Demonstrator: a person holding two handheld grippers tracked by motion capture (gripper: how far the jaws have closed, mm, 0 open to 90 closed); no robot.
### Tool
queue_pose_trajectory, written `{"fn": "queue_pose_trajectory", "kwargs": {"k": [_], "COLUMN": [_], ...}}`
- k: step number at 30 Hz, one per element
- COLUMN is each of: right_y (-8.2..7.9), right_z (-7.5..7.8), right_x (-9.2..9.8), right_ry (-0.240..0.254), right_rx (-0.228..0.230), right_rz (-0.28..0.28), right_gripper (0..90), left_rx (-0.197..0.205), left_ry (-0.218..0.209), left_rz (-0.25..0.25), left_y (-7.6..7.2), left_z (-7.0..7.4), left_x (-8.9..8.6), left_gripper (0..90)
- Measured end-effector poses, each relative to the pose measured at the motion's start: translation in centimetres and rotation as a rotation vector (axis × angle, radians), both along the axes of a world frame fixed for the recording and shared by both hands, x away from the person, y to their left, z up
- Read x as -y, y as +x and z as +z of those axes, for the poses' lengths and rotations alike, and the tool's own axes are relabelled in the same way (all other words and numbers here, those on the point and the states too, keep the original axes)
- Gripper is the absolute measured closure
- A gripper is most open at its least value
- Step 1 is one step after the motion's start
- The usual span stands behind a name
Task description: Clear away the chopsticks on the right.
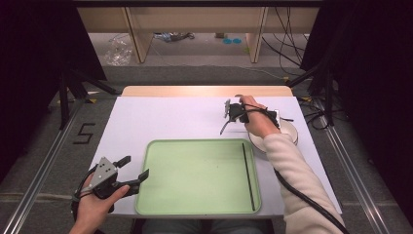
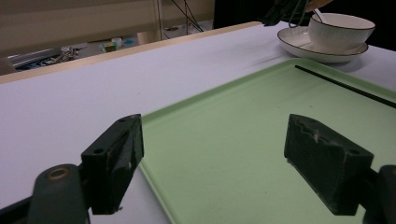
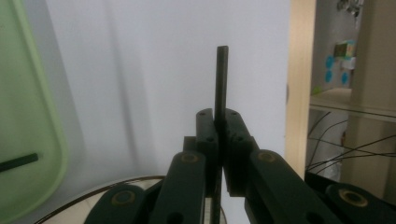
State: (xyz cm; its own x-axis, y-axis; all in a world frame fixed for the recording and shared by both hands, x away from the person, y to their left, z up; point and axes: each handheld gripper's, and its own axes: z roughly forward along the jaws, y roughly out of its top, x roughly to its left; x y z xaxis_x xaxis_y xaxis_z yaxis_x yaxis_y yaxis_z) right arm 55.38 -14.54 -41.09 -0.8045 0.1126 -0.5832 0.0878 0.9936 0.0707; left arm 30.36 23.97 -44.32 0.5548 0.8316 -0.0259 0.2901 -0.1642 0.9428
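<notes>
My right gripper [image 1: 229,116] is held above the white table top beyond the tray's far right corner, next to the bowl. In the right gripper view its jaws [image 3: 218,119] are shut on a thin black chopstick [image 3: 222,79] that sticks out past the tips; in the high view the chopstick [image 1: 224,128] slants down from the jaws. A second black chopstick [image 1: 248,175] lies along the right side of the green tray [image 1: 195,175], and I also see this chopstick [image 2: 345,86] from the left gripper. My left gripper [image 1: 134,168] rests open at the tray's near left corner, with nothing between its jaws [image 2: 215,158].
A white bowl [image 2: 341,30] stands on a saucer [image 2: 299,44] just right of the tray's far corner, under the person's right wrist. The saucer's rim [image 3: 93,186] sits below the right jaws. The table's wooden far edge [image 1: 204,91] lies beyond.
</notes>
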Motion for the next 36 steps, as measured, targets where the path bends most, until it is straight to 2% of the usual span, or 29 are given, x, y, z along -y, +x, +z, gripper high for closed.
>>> {"fn": "queue_pose_trajectory", "kwargs": {"k": [1,3,4,6,7,12,14,15,16,17,18,19,20,23,29,30,31,33,36], "right_y": [-0.2,-0.2,-0.5,-0.5,-0.7,-1.2,-1.2,-1.5,-1.5,-1.5,-1.6,-1.6,-1.8,-2.0,-2.4,-2.4,-2.4,-2.4,-2.4], "right_z": [0.8,1.1,1.7,1.9,2.5,3.7,4.0,4.4,4.6,4.8,5.0,5.0,5.3,5.9,7.3,7.3,7.7,7.8,8.4], "right_x": [-0.1,-0.1,-0.2,-0.2,-0.1,0.1,0.1,0.2,0.2,0.3,0.4,0.4,0.4,0.7,1.4,1.4,1.8,1.8,2.2], "right_ry": [0.033,0.040,0.088,0.105,0.135,0.226,0.214,0.255,0.273,0.290,0.323,0.323,0.400,0.459,0.628,0.628,0.681,0.698,0.777], "right_rx": [0.018,0.023,0.029,0.031,0.050,0.059,0.071,0.085,0.090,0.105,0.098,0.098,0.100,0.119,0.124,0.124,0.139,0.138,0.134], "right_rz": [0.012,0.022,0.024,0.028,0.031,0.034,0.049,0.051,0.054,0.056,0.053,0.053,0.032,0.025,-0.050,-0.050,-0.062,-0.072,-0.118], "right_gripper": [87.9,87.8,87.9,87.9,87.9,87.9,87.9,87.9,87.9,87.9,88.0,88.0,87.9,87.9,88.0,88.0,88.0,88.0,88.0], "left_rx": [0.000,0.001,-0.003,0.000,0.000,-0.001,-0.002,-0.002,-0.004,0.001,0.000,0.000,-0.001,0.000,-0.006,-0.006,-0.005,0.004,0.007], "left_ry": [0.001,0.001,0.004,0.001,0.003,0.001,0.004,0.008,0.021,-0.002,0.004,0.004,0.003,0.001,0.000,0.000,-0.001,0.002,0.007], "left_rz": [0.000,0.001,0.003,0.000,0.001,0.002,0.003,0.002,0.000,0.001,0.001,0.001,0.001,0.001,0.003,0.003,0.001,-0.001,-0.002], "left_y": [0.0,0.0,0.0,0.0,0.0,0.0,0.0,0.0,0.0,0.0,0.0,0.0,0.0,0.0,0.0,0.0,0.0,0.0,0.0], "left_z": [0.0,0.0,0.0,0.0,0.0,0.0,0.0,0.0,0.1,0.0,0.0,0.0,0.0,0.0,0.0,0.0,0.0,0.0,0.0], "left_x": [0.0,0.0,0.0,0.0,0.0,0.0,0.0,0.0,-0.1,0.1,0.0,0.0,0.0,0.0,0.0,0.0,0.1,0.0,0.0], "left_gripper": [19.8,19.8,19.8,19.8,19.8,19.8,19.8,19.8,19.8,19.8,19.8,19.8,19.8,19.8,19.8,19.8,19.8,19.8,19.8]}}
